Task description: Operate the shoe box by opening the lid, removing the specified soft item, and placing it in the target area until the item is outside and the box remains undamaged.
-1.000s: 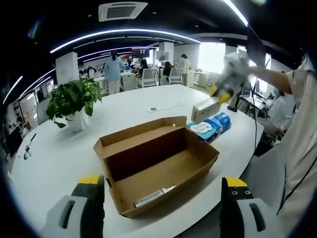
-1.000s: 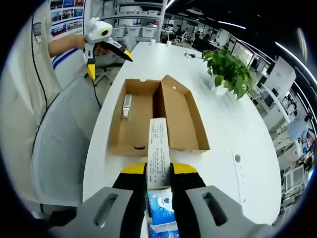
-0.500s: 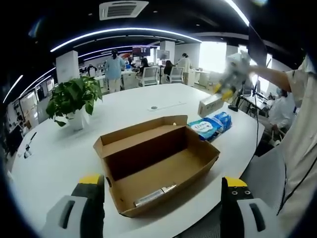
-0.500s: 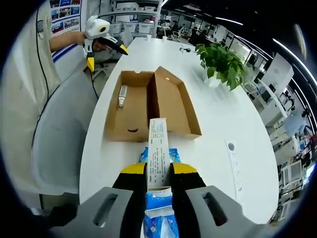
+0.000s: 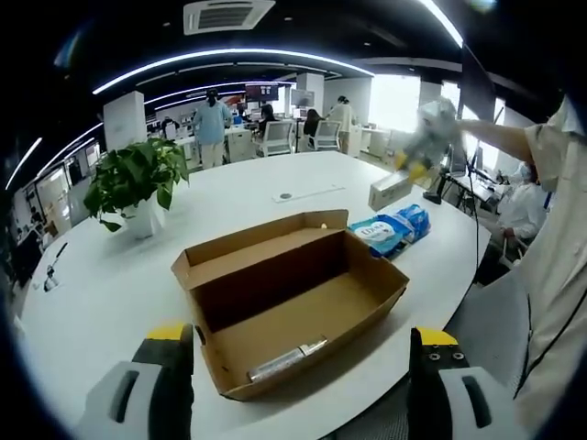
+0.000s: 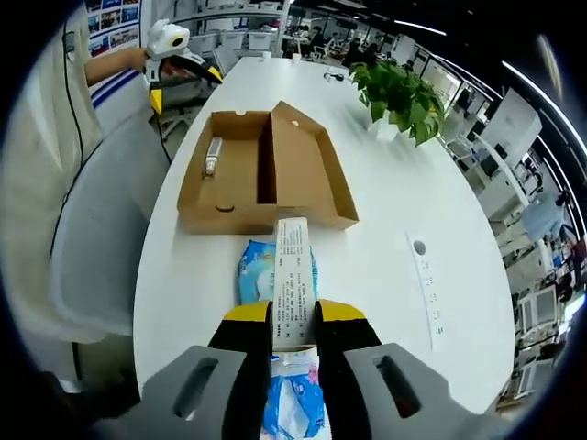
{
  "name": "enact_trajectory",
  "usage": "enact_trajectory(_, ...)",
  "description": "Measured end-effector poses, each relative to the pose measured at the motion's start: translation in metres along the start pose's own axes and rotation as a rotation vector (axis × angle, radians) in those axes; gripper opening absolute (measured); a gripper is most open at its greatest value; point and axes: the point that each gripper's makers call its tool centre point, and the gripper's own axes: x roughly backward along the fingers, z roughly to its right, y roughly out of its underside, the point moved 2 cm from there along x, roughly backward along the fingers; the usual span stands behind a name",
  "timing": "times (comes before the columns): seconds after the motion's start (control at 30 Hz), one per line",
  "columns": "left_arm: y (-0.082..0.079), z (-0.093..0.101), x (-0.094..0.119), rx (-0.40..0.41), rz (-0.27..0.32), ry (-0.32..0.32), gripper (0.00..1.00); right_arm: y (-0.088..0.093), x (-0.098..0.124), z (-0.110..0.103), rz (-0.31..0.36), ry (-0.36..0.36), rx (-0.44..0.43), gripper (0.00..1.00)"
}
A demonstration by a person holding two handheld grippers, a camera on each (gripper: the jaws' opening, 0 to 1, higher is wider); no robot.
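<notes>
Since a second ago my right gripper (image 6: 293, 323), clamped on the slim white carton (image 6: 293, 280), pulls back from the open shoe box (image 6: 261, 174), so the blue soft pack (image 6: 259, 272) lies outside on the table (image 6: 385, 229), while my left gripper (image 5: 298, 367) hangs wide.

Open shoe box (image 5: 292, 307) top; plant (image 5: 136, 186) beyond.

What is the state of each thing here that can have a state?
Brown cardboard shoe box: open, lid folded back.
Silver tube: lying inside the box.
Long white carton: held above the table.
Blue tissue pack: lying on the table.
Right gripper: shut on the carton.
Left gripper: open.
</notes>
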Motion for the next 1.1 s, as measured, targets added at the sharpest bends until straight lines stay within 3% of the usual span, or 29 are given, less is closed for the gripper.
enact_trajectory(0.7, 0.001, -0.001, -0.014, -0.006, -0.043, 0.007, 1.0, 0.067, -0.012, 0.043, -0.08, 0.035, -0.07, 0.15)
enact_trajectory(1.1, 0.004, -0.008, -0.016, -0.015, -0.065, 0.008, 1.0, 0.1, -0.027, 0.045, -0.158, 0.018, -0.086, 0.15)
